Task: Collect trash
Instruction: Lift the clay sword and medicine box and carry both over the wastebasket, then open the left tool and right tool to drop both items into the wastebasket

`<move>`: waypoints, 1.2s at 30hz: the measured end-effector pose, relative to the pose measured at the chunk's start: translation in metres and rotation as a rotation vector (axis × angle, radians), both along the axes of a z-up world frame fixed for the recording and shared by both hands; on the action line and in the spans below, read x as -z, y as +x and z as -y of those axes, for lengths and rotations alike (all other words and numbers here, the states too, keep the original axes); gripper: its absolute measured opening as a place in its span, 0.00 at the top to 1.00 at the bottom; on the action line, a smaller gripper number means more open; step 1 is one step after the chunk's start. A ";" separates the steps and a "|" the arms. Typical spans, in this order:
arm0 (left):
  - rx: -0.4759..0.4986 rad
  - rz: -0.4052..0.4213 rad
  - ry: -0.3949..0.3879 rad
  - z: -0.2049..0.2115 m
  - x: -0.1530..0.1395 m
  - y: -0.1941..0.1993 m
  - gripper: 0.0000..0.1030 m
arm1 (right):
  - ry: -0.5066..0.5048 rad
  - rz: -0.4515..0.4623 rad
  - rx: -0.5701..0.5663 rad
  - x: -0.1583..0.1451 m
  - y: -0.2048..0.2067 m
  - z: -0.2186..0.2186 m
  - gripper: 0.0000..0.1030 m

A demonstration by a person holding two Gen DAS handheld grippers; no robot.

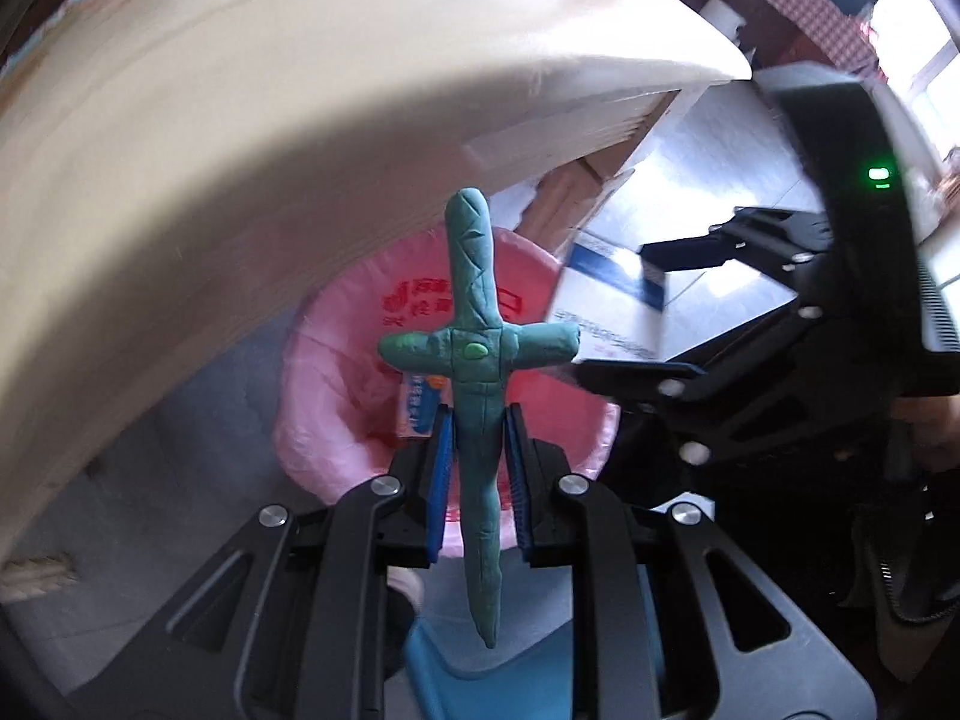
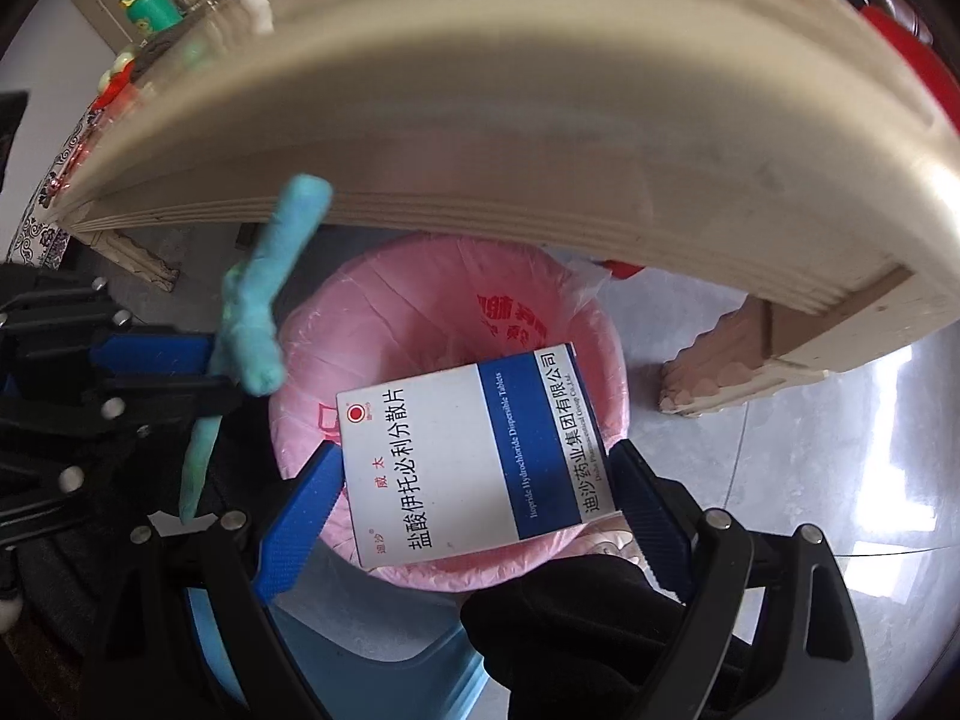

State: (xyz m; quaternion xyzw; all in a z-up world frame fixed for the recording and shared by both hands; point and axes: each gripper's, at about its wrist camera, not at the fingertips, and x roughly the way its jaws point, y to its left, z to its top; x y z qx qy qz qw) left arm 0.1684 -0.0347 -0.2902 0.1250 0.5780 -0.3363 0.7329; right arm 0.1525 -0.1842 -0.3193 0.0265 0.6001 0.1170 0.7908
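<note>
- The left gripper [image 1: 477, 420] is clamped on a teal modelling-clay cross [image 1: 477, 348]; its blue pads [image 1: 441, 480] press the long shaft from both sides, below the crossbar.
- The cross stands upright between the fingers, its crossbar bearing a small green oval, its pointed lower end hanging below the pads.
- The right gripper [image 2: 477, 480] holds a white-and-blue medicine box [image 2: 474, 456] across its width, jaws spread wide, a blue pad against each side edge of the box.
- The box carries Chinese print and a line reading "Dispersible Tablets"; it sits tilted.
- Both grippers point steeply down over a trash bin [image 2: 606, 324] lined with a pink plastic bag [image 1: 336, 360] printed in red.
- Inside the bin lies a small carton [image 1: 417, 405] with blue print.
- The bin stands on a grey tiled floor [image 2: 810, 450], partly under the edge of a cream worktop [image 2: 540, 120].
- A carved leg [image 2: 714, 372] of the worktop is just beside the bin.
- In the right wrist view, the clay cross appears at the left, near the box but apart from it.
</note>
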 end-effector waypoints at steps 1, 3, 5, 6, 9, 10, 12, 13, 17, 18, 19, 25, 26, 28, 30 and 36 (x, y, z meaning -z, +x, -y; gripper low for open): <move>-0.001 0.002 0.009 0.000 0.005 0.000 0.82 | 0.002 -0.005 0.001 0.005 0.001 0.000 0.16; -0.008 -0.013 0.006 0.001 0.011 -0.001 0.82 | 0.013 -0.025 -0.001 0.016 0.002 0.000 0.16; -0.044 -0.030 -0.017 0.001 0.017 0.004 0.82 | 0.014 -0.035 -0.004 0.023 0.004 0.001 0.16; -0.050 -0.035 -0.016 0.002 0.019 0.005 0.82 | 0.018 -0.043 -0.005 0.028 0.006 0.002 0.16; -0.085 -0.024 -0.005 0.002 0.030 0.011 0.82 | 0.021 -0.055 -0.009 0.037 0.009 0.000 0.16; -0.106 -0.025 -0.007 0.001 0.034 0.014 0.82 | 0.020 -0.059 -0.010 0.040 0.010 0.000 0.16; -0.148 -0.044 -0.014 -0.002 0.041 0.021 0.82 | 0.019 -0.068 -0.013 0.048 0.013 -0.001 0.16; -0.170 -0.054 -0.023 -0.004 0.043 0.024 0.82 | 0.017 -0.075 -0.016 0.051 0.014 -0.002 0.16; -0.185 -0.048 -0.012 -0.003 0.049 0.026 0.82 | -0.002 -0.080 -0.040 0.058 0.019 -0.008 0.16; -0.184 -0.041 0.000 -0.001 0.050 0.024 0.82 | -0.002 -0.082 -0.044 0.059 0.020 -0.009 0.16; -0.182 -0.051 0.004 0.000 0.052 0.024 0.82 | 0.000 -0.082 -0.045 0.060 0.020 -0.009 0.16; -0.240 -0.110 -0.002 -0.004 0.072 0.031 0.82 | 0.010 -0.085 -0.039 0.070 0.023 -0.008 0.14; -0.243 -0.113 -0.011 -0.003 0.072 0.031 0.81 | 0.019 -0.091 -0.032 0.071 0.024 -0.007 0.14; -0.233 -0.119 -0.005 0.000 0.072 0.031 0.71 | 0.028 -0.100 -0.025 0.074 0.026 -0.006 0.14; -0.221 -0.108 0.000 0.002 0.075 0.032 0.66 | 0.023 -0.100 -0.026 0.075 0.027 -0.006 0.14; -0.225 -0.076 0.022 0.001 0.072 0.031 0.58 | 0.060 -0.136 -0.007 0.083 0.027 -0.005 0.06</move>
